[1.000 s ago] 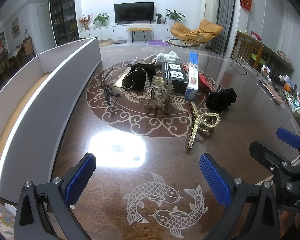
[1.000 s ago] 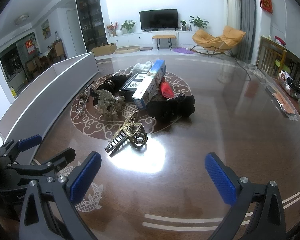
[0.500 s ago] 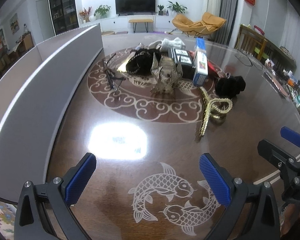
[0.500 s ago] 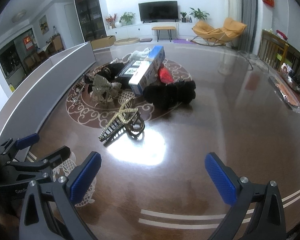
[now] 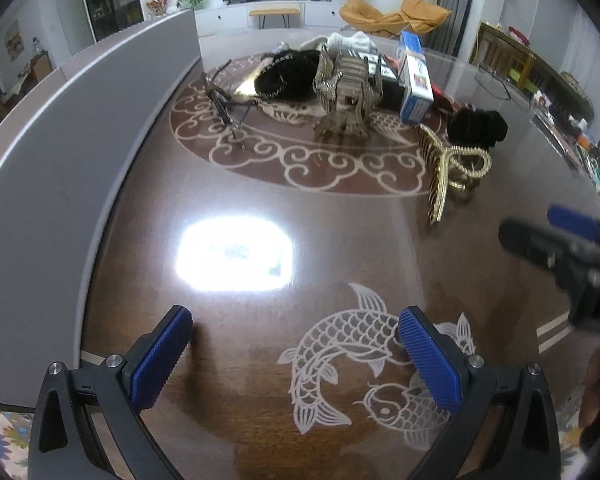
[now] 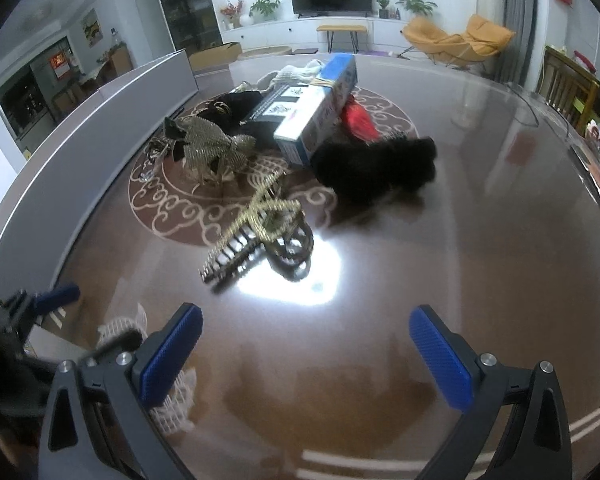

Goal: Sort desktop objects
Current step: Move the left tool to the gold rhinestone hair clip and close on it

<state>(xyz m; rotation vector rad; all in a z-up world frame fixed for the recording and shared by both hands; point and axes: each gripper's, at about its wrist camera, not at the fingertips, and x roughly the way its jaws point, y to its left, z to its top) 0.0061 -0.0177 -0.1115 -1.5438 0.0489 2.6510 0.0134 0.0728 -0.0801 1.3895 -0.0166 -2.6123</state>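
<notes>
A gold claw hair clip (image 6: 256, 232) lies on the brown table just ahead of my right gripper (image 6: 306, 360), which is open and empty. The same gold claw hair clip (image 5: 448, 168) shows at the right in the left wrist view. Behind it are a black fluffy scrunchie (image 6: 376, 166), a blue and white box (image 6: 318, 110), a gold bow clip (image 6: 214, 148), a black box, a red item (image 6: 358, 120), black fabric and white socks. My left gripper (image 5: 296, 354) stands open and empty over the koi inlay (image 5: 360, 364). Dark glasses (image 5: 224, 104) lie at the left of the pile.
A long grey curved panel (image 5: 60, 132) runs along the table's left side. The right gripper's body (image 5: 572, 256) shows blurred at the right of the left wrist view. A bright lamp glare (image 5: 234, 254) sits on the glossy top. Clutter lines the table's far right edge (image 5: 588, 148).
Both grippers have moved forward toward the pile, which looks larger and closer. The right gripper has closed in on the gold claw clip. Both stay open.
</notes>
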